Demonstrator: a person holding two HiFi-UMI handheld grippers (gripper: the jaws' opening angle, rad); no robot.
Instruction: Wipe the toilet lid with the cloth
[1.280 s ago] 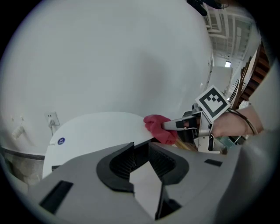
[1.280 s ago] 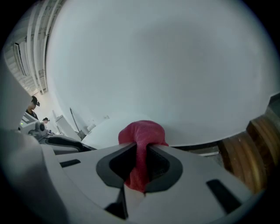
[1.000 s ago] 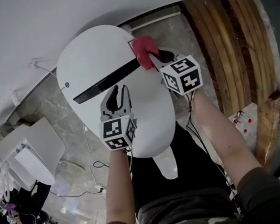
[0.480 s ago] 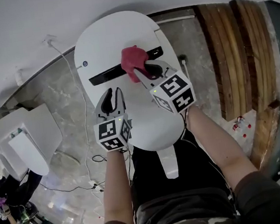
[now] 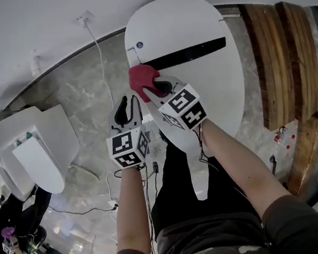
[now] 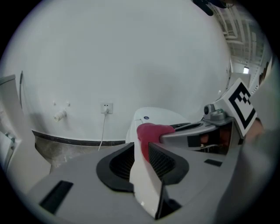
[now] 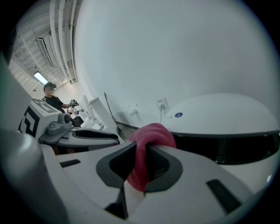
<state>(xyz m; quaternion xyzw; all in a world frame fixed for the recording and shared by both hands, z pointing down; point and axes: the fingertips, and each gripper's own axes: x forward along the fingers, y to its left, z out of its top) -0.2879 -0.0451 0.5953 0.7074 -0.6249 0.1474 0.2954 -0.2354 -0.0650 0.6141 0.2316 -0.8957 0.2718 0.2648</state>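
The left tongs (image 5: 126,103) and right tongs (image 5: 153,87) were pale grey, black-padded, each backed by a black-and-white marker cube (image 5: 128,148); dark sleeves (image 5: 297,221) sat behind.

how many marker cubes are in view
2. The left marker cube rides on the left tongs; the right marker cube on the right tongs, which grip the red cloth.

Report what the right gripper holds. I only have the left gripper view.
Observer: The right gripper view shows the right gripper shut on the red cloth, which bulges above its fingers.
Operator: Say where that cloth is.
Observer: In the head view it is at the toilet lid's left edge, by the end of the dark strip.
Operator: Place my own gripper.
Observer: The left gripper hangs open beside the lid, over the marble floor.
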